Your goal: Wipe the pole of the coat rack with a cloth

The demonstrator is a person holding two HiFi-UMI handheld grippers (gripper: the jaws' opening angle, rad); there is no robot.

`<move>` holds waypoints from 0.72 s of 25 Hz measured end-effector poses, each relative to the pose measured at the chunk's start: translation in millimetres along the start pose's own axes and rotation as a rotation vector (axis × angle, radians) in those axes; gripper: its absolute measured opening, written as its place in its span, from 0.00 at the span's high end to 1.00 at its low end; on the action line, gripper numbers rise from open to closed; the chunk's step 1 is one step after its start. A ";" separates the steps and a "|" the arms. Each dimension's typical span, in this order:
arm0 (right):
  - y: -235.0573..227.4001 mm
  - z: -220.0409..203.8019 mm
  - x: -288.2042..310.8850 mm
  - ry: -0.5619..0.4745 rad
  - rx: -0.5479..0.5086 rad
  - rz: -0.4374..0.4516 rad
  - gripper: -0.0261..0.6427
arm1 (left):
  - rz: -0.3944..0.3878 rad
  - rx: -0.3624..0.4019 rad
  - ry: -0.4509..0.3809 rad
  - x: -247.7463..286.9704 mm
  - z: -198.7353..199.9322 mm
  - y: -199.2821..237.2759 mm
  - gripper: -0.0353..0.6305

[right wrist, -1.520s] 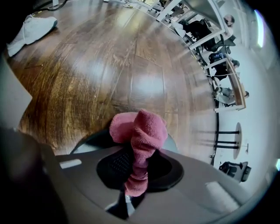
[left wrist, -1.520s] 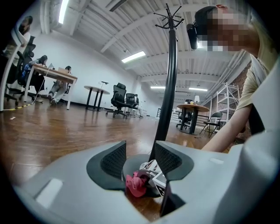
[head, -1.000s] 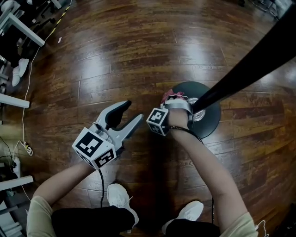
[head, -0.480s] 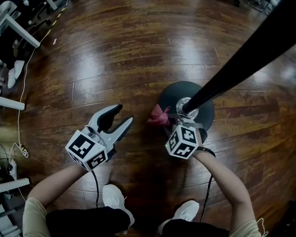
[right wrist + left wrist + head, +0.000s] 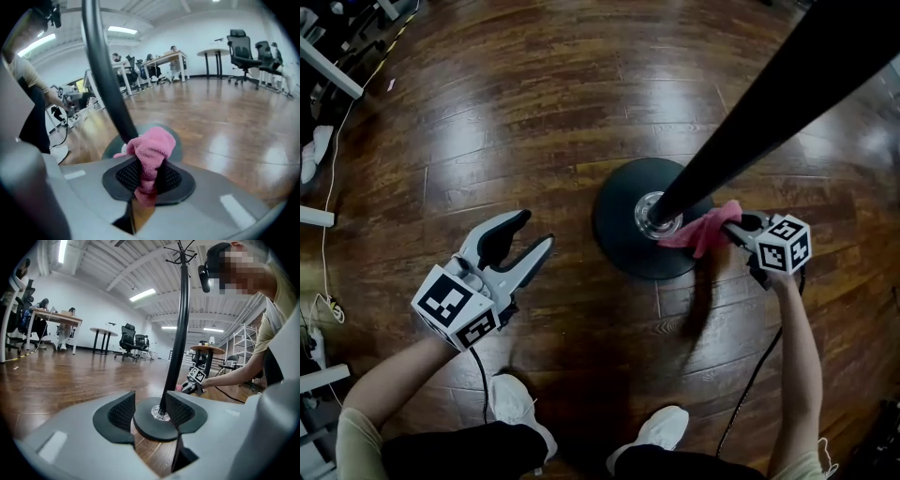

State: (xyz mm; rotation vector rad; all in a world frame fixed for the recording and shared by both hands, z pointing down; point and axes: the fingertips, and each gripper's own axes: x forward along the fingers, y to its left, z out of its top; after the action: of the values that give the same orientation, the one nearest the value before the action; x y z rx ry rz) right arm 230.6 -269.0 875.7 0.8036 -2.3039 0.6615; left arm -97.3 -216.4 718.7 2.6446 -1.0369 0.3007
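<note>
- Right tongs (image 5: 739, 228) are clamped down on a pink cloth (image 5: 703, 230). In the right gripper view the cloth is bunched up between the two black pads, with a fat wad sticking out front and a bit hanging below.
- That wad of cloth is touching the black pole (image 5: 750, 122) of the coat rack way down low, right next to the shiny metal collar (image 5: 652, 217) where the pole meets the round black base (image 5: 619, 248).
- From the head view the right tongs come in from the right side of the pole, with the arm stretched out across the wooden floor (image 5: 487, 112).
- Left tongs (image 5: 532, 232) are spread apart with nothing in them. They're held over the floor on the left of the base, well apart from the pole, jaws pointing roughly toward it.
- The left gripper view looks between the open pads at the base and pole further off, with the marker cube of the other tongs just past the pole.
- The person's white shoes (image 5: 516, 405) are planted on the floor at the bottom of the head view.
</note>
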 end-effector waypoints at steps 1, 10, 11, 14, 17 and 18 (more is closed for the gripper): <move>-16.0 12.8 -3.0 -0.029 0.009 -0.024 0.89 | 0.008 -0.003 0.004 -0.9 -1.0 1.1 0.68; -22.1 111.9 81.6 -0.110 -0.075 0.236 0.89 | 0.101 -0.019 0.016 -28.8 -2.5 18.7 0.68; -14.2 116.7 94.2 -0.107 -0.082 0.294 0.89 | 0.116 -0.026 0.020 -33.8 -4.7 21.3 0.68; 12.0 125.4 130.6 -0.084 -0.114 0.463 0.89 | 0.155 -0.038 0.038 -45.1 -10.6 27.3 0.68; 40.3 121.9 161.2 -0.018 -0.190 0.602 0.89 | 0.165 -0.032 0.052 -50.0 -11.4 25.3 0.68; 50.1 116.4 169.1 0.021 -0.233 0.636 0.89 | 0.165 -0.028 0.056 -51.5 -11.8 23.8 0.68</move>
State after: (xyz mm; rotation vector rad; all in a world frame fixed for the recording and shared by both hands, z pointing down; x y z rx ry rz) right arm 46.0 -369.6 896.8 -0.0609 -2.5564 0.6348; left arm -151.8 -196.8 719.1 2.5149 -1.2344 0.3898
